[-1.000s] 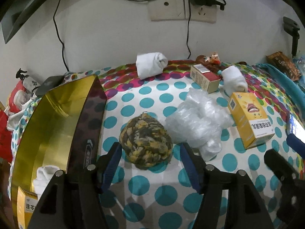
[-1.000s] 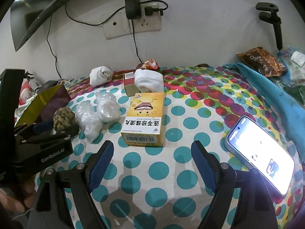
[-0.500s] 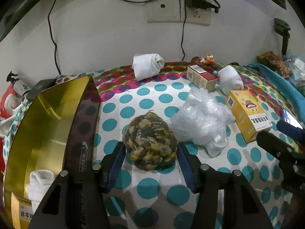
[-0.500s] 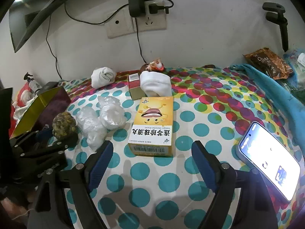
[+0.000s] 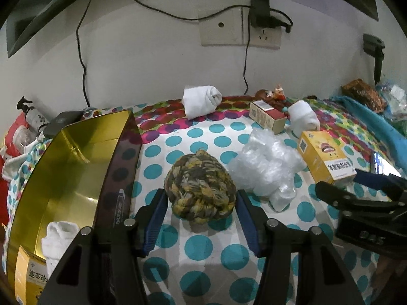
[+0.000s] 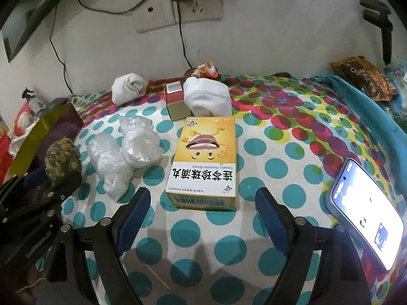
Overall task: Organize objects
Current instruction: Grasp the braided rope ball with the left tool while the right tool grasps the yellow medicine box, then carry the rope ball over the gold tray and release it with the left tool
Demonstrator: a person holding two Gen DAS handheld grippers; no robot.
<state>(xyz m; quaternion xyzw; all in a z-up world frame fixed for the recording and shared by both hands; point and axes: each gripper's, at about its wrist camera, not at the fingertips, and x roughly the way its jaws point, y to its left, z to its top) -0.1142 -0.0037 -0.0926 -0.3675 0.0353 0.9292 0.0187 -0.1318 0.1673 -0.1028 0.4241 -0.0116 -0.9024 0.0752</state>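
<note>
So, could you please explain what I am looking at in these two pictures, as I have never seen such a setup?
There is no robot: a person holds a two-finger gripper in each hand, and each carries a wide-angle camera looking along its fingers. One picture comes from the left gripper, the other from the right gripper. On the dotted cloth lie a braided ball, plastic bags, a yellow box, rolled socks, a phone and a gold tray. The left jaws have just been closing and clasp the ball; the right stand open before the box.
</note>
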